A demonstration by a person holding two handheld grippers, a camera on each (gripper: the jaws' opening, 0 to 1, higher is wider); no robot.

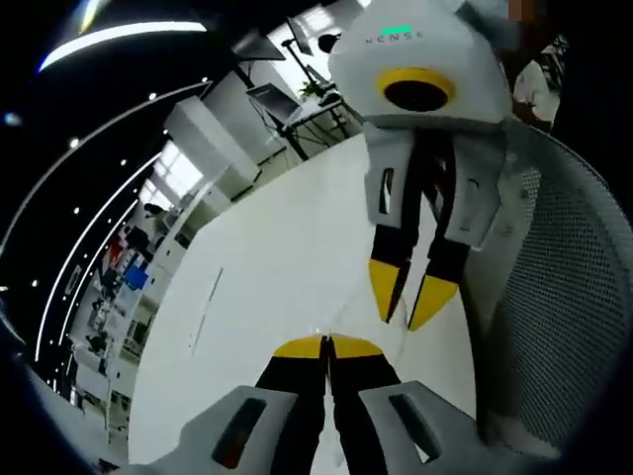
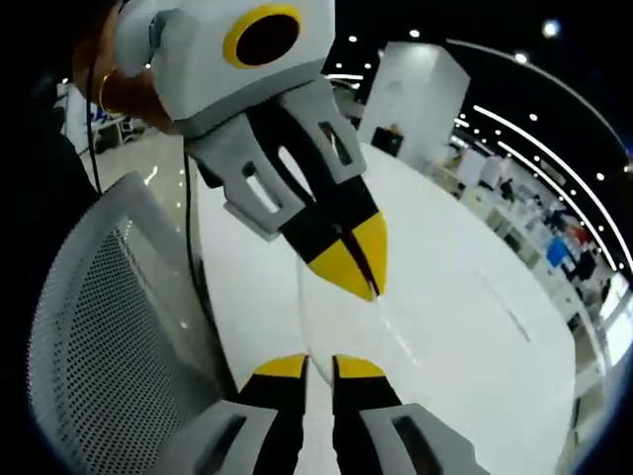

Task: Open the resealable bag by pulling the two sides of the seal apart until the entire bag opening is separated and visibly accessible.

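The left tongs (image 1: pixel 326 346) have their two yellow-tipped black jaws pressed together, and in the right gripper view they seem to pinch the edge of a thin, clear plastic resealable bag (image 2: pixel 328 319). The bag is so transparent that only a faint edge line and some small glints show it. It lies in the space between the two pairs of tongs, above the smooth white table (image 1: pixel 267 267). The right tongs (image 1: pixel 407 297) point towards the left ones, tip near tip. Their jaws stand a little apart, with a narrow gap, and I cannot tell if the bag film passes through this gap. Beside the table is a grey mesh chair back (image 1: pixel 564 297), close to both tongs. In the right gripper view a person's hand (image 2: pixel 119 84) holds the body of the left tongs, and a thin black cable (image 2: pixel 188 228) hangs down from there in front of the chair.
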